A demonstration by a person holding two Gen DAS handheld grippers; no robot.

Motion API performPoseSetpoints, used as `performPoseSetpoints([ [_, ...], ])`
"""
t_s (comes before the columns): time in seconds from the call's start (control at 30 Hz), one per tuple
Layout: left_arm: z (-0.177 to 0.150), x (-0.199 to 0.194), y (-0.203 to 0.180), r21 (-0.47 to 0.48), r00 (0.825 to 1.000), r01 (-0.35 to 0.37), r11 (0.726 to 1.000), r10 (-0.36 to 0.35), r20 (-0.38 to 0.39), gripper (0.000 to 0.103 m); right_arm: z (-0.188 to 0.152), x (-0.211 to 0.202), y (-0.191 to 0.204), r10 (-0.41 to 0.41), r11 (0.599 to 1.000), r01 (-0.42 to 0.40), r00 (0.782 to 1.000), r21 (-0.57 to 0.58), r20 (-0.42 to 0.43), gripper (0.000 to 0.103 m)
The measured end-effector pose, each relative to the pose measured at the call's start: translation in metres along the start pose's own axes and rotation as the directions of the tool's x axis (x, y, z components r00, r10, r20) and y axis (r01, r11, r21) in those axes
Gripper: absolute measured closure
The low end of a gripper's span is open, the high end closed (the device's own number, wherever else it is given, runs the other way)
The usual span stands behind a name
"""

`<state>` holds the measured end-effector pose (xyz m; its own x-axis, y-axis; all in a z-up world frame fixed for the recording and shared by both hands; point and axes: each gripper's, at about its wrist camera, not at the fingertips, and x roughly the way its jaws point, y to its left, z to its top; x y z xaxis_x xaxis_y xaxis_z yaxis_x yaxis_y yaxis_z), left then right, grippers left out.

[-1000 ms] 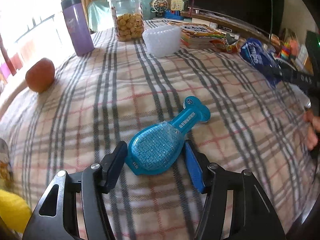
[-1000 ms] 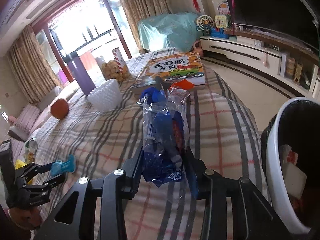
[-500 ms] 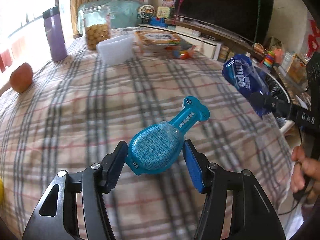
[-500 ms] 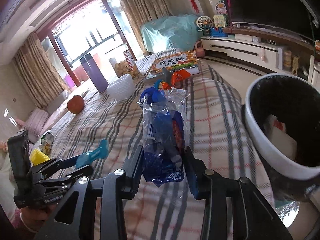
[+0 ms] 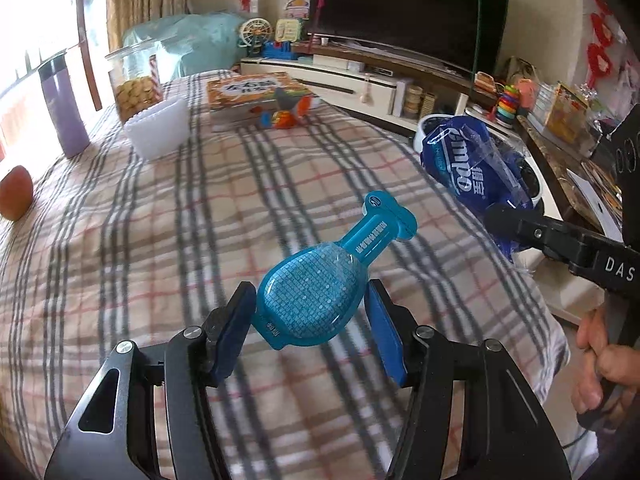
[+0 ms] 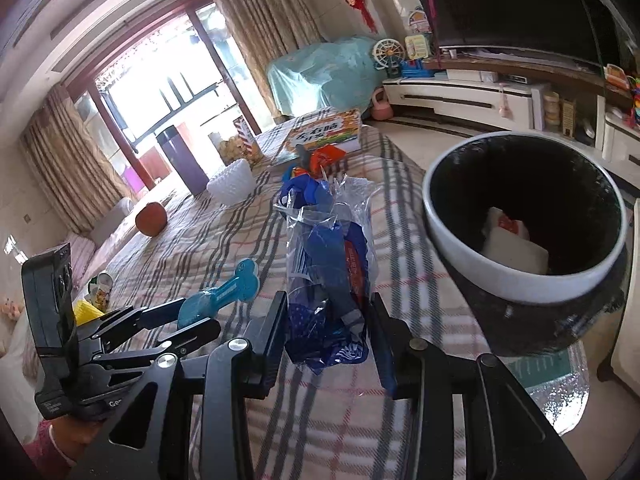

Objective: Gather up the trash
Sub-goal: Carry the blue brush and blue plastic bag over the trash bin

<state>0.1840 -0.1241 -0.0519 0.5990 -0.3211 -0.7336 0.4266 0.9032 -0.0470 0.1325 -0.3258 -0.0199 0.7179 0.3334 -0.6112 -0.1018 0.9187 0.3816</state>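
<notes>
My left gripper (image 5: 310,314) is shut on a teal blister pack (image 5: 320,288) and holds it above the plaid-covered table (image 5: 160,240). It also shows in the right wrist view (image 6: 218,300). My right gripper (image 6: 328,328) is shut on a crumpled blue and clear plastic wrapper (image 6: 326,264), which also shows in the left wrist view (image 5: 468,164). A white-rimmed trash bin (image 6: 524,272) with a black liner stands off the table's right edge, close to the wrapper. White scraps lie inside it.
On the table stand a purple tumbler (image 5: 62,108), a cookie jar (image 5: 134,84), a white bowl (image 5: 160,128), an apple (image 5: 14,194), a picture book (image 5: 256,92) and an orange wrapper (image 5: 286,114). A TV cabinet (image 5: 360,76) lines the far wall.
Both grippers have moved toward the table's right edge with their loads. The trash bin has come much closer in the right wrist view. Both grips are unchanged.
</notes>
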Motion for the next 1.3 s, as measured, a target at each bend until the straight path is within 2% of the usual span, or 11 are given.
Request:
performPoseSetpoints([
  [0.2,0.006,0.002,-0.013,0.024,1.000,0.009,1.000,-0.009,0.001,0.047,-0.005,-0.010,-0.011,-0.009,1.000,0.009,1.000,0.017,0.010,0.064],
  [0.33,0.009,0.005,-0.022,0.035,1.000,0.018,0.999,-0.018,-0.007,0.055,-0.007,-0.014,-0.018,-0.018,0.999,0.018,1.000,0.029,0.015,0.064],
  [1.0,0.026,0.013,-0.061,0.108,0.998,0.060,0.992,-0.060,-0.002,0.061,-0.005,-0.037,-0.051,-0.037,0.997,0.033,0.998,0.071,0.052,0.064],
  [1.1,0.025,0.017,-0.063,0.106,0.998,0.069,0.992,-0.068,-0.018,0.064,-0.006,-0.036,-0.052,-0.035,0.997,0.031,0.998,0.074,0.049,0.064],
  [1.13,0.024,0.019,-0.062,0.104,0.997,0.076,0.992,-0.074,-0.027,0.071,-0.006,-0.036,-0.052,-0.034,0.997,0.030,0.998,0.074,0.049,0.064],
  [1.17,0.023,0.022,-0.061,0.097,0.996,0.085,0.992,-0.081,-0.045,0.073,-0.006,-0.036,-0.052,-0.032,0.997,0.028,0.998,0.074,0.047,0.064],
  [1.23,0.021,0.027,-0.058,0.078,0.994,0.090,0.993,-0.085,-0.065,0.073,-0.007,-0.035,-0.052,-0.029,0.997,0.026,0.999,0.075,0.045,0.064],
  [1.3,0.019,0.030,-0.055,0.063,0.994,0.087,0.994,-0.082,-0.075,0.068,-0.007,-0.035,-0.053,-0.025,0.997,0.022,0.999,0.079,0.045,0.064],
])
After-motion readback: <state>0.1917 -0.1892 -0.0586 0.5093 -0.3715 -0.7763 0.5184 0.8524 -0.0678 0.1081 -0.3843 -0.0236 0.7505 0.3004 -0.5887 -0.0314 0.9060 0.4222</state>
